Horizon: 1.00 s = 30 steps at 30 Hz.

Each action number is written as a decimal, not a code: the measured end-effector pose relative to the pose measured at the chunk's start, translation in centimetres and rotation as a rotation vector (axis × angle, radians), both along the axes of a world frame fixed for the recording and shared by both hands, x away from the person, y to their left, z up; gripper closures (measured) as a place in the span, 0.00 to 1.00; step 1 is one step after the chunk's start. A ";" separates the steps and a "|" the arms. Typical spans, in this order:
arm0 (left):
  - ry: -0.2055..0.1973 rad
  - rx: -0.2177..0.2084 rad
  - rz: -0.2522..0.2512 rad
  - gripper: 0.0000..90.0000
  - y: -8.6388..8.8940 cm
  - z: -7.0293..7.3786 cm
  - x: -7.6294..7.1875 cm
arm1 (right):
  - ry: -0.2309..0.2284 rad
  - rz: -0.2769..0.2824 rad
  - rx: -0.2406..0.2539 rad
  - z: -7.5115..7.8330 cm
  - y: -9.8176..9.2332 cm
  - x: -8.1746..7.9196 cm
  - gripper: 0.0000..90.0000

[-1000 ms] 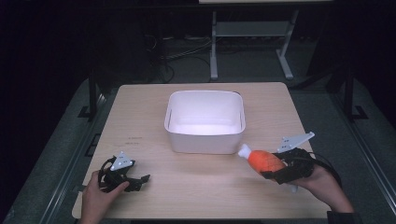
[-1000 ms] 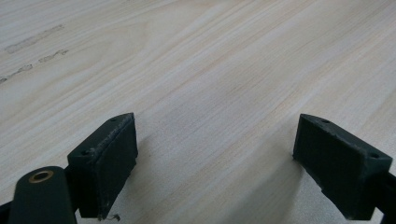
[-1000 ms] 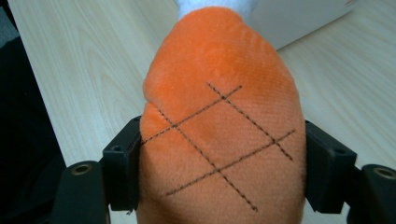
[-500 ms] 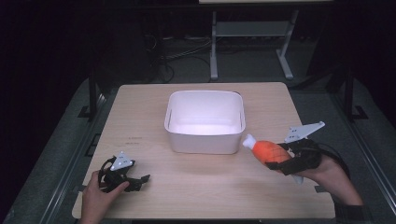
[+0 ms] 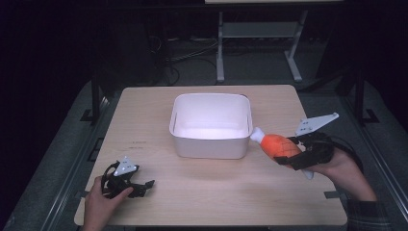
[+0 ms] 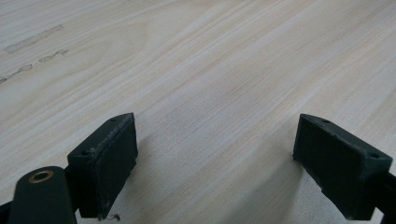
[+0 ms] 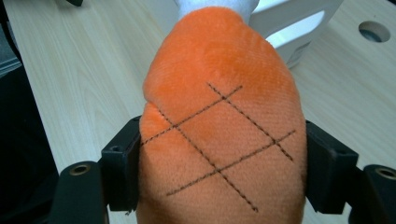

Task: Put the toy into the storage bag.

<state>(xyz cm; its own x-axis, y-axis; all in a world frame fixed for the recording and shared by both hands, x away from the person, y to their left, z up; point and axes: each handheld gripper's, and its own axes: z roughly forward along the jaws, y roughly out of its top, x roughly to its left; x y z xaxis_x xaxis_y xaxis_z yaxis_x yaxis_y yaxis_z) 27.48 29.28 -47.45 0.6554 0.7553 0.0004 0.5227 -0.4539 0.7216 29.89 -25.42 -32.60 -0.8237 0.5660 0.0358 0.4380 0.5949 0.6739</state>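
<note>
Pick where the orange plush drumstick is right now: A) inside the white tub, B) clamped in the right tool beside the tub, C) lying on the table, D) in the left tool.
B: the right tool has both pads pressed into the drumstick, right of the tub.

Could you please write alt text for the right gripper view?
An orange plush drumstick toy with dark stitched crosshatching sits clamped in the right gripper. Behind it are a white plastic bin and a light wooden table.

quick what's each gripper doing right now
Left gripper: open, nothing between its jaws, low over the table.
Right gripper: closed on the orange plush drumstick, beside the white bin.
</note>
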 end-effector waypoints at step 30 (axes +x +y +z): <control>-0.003 0.001 -0.001 0.14 0.0 0.0 0.0 | -0.061 0.106 -0.010 6.0 5.4 5.1 0.29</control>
